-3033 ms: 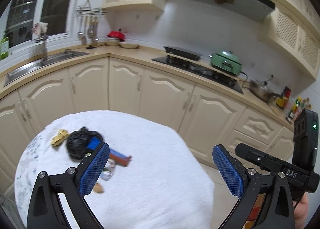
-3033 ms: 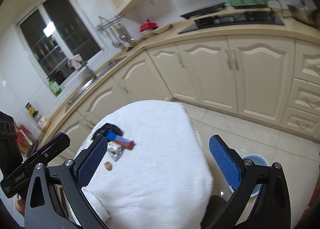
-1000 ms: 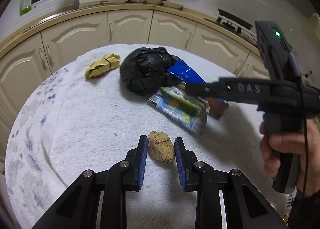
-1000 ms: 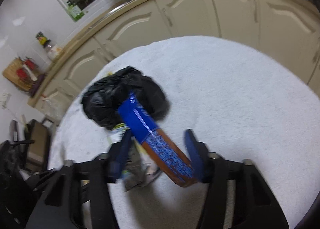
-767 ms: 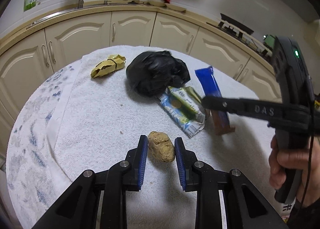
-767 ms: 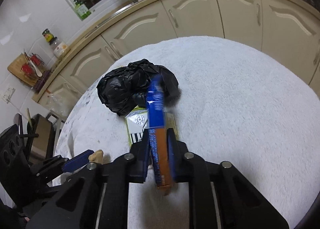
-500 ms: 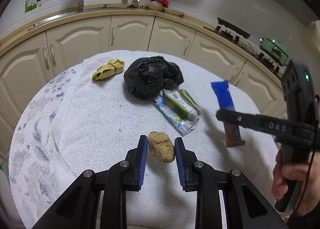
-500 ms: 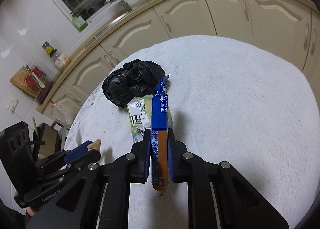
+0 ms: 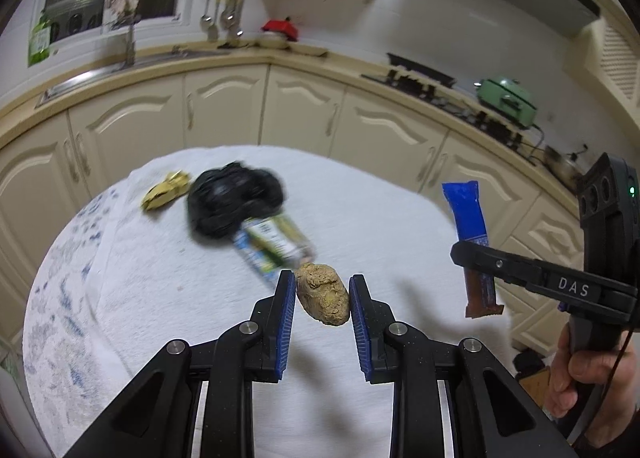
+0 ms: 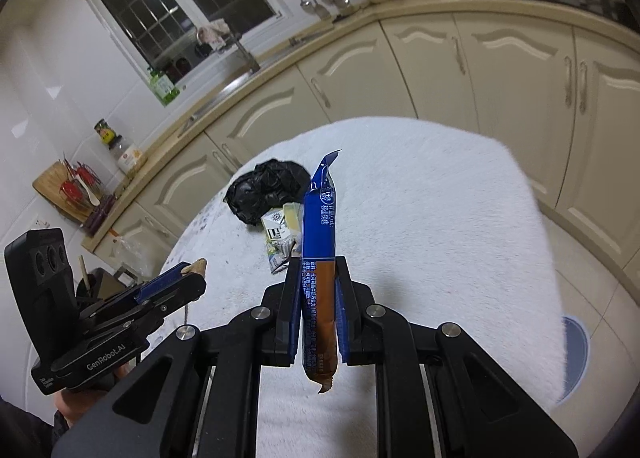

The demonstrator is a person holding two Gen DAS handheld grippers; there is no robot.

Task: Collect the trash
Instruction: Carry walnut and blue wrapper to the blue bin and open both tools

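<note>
**Two Bits of Trash Up in the Air**

The left tongs (image 9: 322,300) pinch a lumpy brown scrap (image 9: 323,293), held above the white worktop (image 9: 160,298). It is round and bumpy, so I think it could roll out if the squeeze goes soft.

The right tongs (image 10: 318,314) are pressed tight on a blue and brown wrapper (image 10: 318,254). The wrapper stands almost straight up, its long way running up and down, blue end on top. It is thin and slippery and could slide down.

Farther off, a green packet (image 9: 276,248), a black bag (image 9: 232,200) and a gold wrapper (image 9: 166,190) lie on the worktop, waiting.
</note>
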